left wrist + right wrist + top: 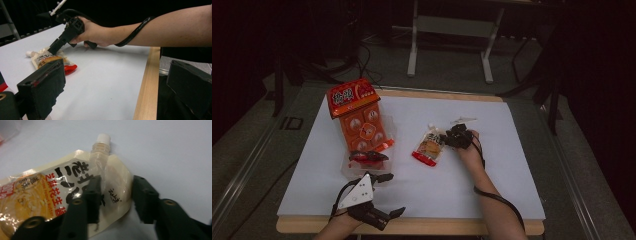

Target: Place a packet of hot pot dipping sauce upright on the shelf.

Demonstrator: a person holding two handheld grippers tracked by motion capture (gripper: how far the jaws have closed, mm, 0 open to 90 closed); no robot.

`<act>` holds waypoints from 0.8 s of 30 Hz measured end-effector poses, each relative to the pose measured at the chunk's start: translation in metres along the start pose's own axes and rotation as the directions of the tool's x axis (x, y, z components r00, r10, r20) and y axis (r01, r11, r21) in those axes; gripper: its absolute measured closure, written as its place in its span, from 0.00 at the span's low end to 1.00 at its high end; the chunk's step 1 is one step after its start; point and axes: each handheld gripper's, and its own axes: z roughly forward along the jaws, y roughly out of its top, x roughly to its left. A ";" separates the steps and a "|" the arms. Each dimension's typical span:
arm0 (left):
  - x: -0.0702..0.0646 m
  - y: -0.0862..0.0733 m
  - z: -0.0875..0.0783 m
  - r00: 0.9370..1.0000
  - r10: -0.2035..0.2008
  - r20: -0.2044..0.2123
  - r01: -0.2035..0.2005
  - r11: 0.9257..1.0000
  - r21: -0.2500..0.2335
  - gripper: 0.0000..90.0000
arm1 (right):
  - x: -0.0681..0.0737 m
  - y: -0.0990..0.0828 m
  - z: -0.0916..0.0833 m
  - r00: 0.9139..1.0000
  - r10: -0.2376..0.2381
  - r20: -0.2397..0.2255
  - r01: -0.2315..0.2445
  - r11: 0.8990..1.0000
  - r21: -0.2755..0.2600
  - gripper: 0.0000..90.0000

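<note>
The sauce pouch (62,195) lies flat on the white desk (492,180), directly under my right claw (116,197). Its white cap (103,138) points away from the claw, further ahead. The upper corner of the pouch, beside the spout, sits between the two jaws. One jaw rests on the printed face of the pouch; the other stands at the edge of the pouch, and I see a small gap there. So the right claw is partly open and does not yet squeeze the pouch. My left claw (112,85) is wide open and holds nothing; it stays near the desk edge, well apart from the pouch.
</note>
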 end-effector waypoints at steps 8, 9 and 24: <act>0.000 0.000 0.000 1.000 -0.008 0.001 0.008 1.000 -0.004 0.03 | 0.011 0.004 0.000 1.000 0.007 0.000 -0.007 0.999 0.032 0.98; 0.000 0.000 0.000 1.000 -0.008 0.000 0.008 1.000 -0.003 0.03 | 0.012 0.005 -0.001 1.000 0.021 0.001 -0.021 1.000 0.023 0.99; 0.004 0.000 0.000 1.000 -0.019 -0.005 0.019 1.000 -0.007 0.03 | 0.017 0.011 -0.029 0.999 0.015 -0.034 -0.017 0.999 -0.047 0.99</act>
